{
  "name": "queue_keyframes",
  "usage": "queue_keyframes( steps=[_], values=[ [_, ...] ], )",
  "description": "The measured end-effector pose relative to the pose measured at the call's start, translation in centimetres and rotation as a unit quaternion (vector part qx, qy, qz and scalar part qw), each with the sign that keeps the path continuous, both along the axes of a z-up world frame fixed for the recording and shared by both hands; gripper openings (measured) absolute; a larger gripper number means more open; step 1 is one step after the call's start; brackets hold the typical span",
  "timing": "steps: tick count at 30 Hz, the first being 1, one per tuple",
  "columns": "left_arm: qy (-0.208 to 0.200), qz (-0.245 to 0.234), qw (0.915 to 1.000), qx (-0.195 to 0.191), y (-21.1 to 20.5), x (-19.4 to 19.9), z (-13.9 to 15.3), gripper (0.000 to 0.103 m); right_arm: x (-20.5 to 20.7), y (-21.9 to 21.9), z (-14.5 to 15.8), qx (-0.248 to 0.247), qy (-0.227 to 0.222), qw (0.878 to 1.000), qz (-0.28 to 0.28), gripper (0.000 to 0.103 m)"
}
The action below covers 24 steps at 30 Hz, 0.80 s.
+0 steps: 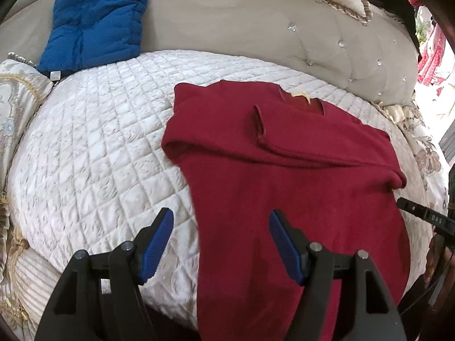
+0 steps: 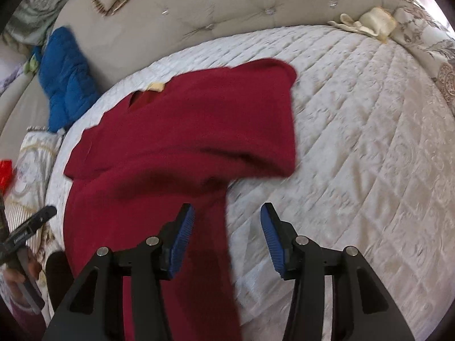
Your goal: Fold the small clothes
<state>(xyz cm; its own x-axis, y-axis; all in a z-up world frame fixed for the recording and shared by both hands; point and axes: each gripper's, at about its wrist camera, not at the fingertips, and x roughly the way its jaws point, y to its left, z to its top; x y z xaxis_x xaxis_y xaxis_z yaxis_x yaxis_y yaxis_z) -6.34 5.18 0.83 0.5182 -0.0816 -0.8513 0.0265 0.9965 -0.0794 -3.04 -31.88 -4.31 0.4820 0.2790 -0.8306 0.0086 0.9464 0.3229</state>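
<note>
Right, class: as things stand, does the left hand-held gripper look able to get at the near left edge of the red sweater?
Probably yes. The left hand-held gripper is open and empty, and the red sweater has its left edge lying between the fingers on the white quilt, with nothing covering it.

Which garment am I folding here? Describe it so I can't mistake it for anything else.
On the white quilted bedspread in front of the beige tufted headboard lies a dark red sweater, sleeves folded across its chest. Unlike the blue padded cushion leaning on the headboard, it lies flat, with a yellowish neck label.
</note>
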Motion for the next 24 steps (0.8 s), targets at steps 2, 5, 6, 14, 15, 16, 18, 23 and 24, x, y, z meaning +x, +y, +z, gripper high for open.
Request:
queue_keyframes(
  steps=[2, 5, 6, 14, 15, 16, 18, 23, 24],
  values=[
    [0.003, 0.0, 1.0, -0.005, 0.0, -0.7, -0.1, 0.073, -1.2, 0.3, 0.1, -0.004, -0.003, 1.0, 0.007, 0.031],
    [0.013, -0.003, 0.9997, -0.019, 0.1, -1.5, -0.3, 0.073, -3.3, 0.1, -0.4, 0.0, 0.01, 1.0, 0.011, 0.032],
    [0.016, -0.004, 0.9995, -0.026, 0.2, -1.9, -0.3, 0.073, -4.0, 0.0, -0.5, 0.003, 0.014, 1.0, 0.013, 0.032],
    [0.047, -0.017, 0.9981, -0.037, 1.8, -4.9, 0.2, 0.078, -10.2, 0.4, 0.1, -0.034, 0.024, 0.997, 0.063, 0.034],
    [0.054, -0.018, 0.9978, -0.034, 1.9, -5.2, 0.1, 0.078, -10.7, 0.2, -0.1, -0.033, 0.028, 0.997, 0.064, 0.034],
    [0.063, -0.02, 0.9974, -0.029, 2.0, -5.5, -0.2, 0.078, -11.1, 0.1, -0.2, -0.032, 0.031, 0.997, 0.062, 0.035],
    [0.08, -0.026, 0.9962, -0.022, 2.1, -6.1, -0.8, 0.078, -11.9, 0.0, -0.4, -0.032, 0.03, 0.997, 0.064, 0.035],
    [0.121, -0.038, 0.9919, 0.008, 1.6, -8.1, -2.4, 0.078, -12.6, 0.1, -0.6, -0.018, 0.041, 0.996, 0.082, 0.036],
    [0.125, -0.04, 0.9913, 0.015, 1.4, -8.5, -2.7, 0.078, -12.7, 0.1, -0.6, -0.01, 0.045, 0.995, 0.088, 0.036]
  ],
)
